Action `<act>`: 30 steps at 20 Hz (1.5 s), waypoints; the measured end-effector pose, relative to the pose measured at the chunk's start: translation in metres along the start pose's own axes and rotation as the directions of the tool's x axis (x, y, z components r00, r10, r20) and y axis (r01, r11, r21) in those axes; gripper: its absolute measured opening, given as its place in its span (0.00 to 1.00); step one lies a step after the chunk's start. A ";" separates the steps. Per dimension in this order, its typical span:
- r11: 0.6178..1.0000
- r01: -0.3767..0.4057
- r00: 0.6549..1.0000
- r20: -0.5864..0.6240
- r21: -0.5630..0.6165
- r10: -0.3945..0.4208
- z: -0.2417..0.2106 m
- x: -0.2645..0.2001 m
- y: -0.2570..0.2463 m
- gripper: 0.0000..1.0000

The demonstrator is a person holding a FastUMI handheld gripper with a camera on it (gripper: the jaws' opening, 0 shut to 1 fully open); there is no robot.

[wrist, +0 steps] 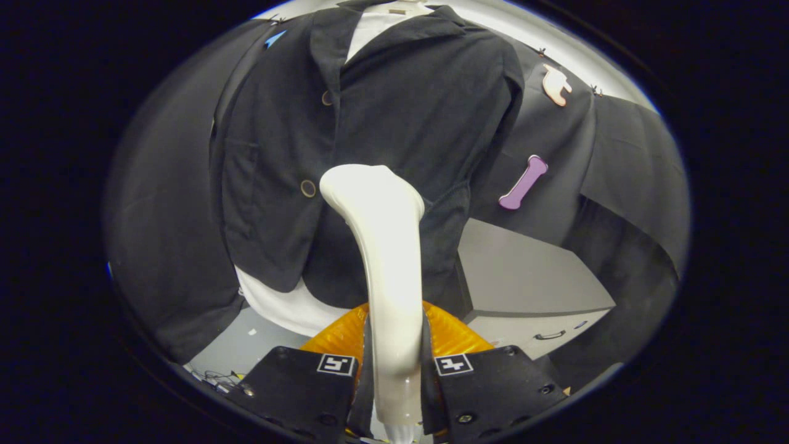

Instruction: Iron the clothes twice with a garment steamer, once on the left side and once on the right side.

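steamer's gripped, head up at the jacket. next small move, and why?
Probably stroke the steamer down the jacket front. The gripper is clamped on its handle, and the head sits mid-jacket near the lower button, with fabric below it.

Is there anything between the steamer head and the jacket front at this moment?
Nothing visible. The gripper is shut on the garment steamer, whose head rises in front of the black jacket, near its lower button.

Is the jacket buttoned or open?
Buttoned, as far as it shows: the jacket hangs with its front panels overlapped, closed below the lapels. The gripper is shut on the steamer, which hides the lower front.
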State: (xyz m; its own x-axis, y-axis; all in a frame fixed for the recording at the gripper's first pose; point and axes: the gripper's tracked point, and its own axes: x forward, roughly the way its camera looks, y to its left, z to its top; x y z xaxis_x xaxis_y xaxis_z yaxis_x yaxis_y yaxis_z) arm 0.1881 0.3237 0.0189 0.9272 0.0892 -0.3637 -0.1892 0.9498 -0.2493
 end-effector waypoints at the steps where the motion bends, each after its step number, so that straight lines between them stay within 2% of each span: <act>1: 1.000 -0.010 1.000 -0.020 0.009 0.010 -0.011 0.003 0.003 0.34; 9: 1.000 -0.023 0.987 -0.161 0.007 0.023 -0.087 0.027 0.011 0.34; 20: 1.000 -0.028 0.965 -0.261 -0.006 0.025 -0.141 0.047 0.013 0.34; 24: 0.997 -0.056 0.977 -0.203 0.048 0.065 -0.124 0.037 0.013 0.34; 30: 0.992 -0.093 0.995 -0.032 0.082 0.096 -0.050 -0.017 0.015 0.34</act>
State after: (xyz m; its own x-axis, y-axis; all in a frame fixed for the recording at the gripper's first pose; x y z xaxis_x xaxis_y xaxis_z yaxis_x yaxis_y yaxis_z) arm 0.1531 0.3216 -0.0238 0.8939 0.1703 -0.4146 -0.2474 0.9588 -0.1396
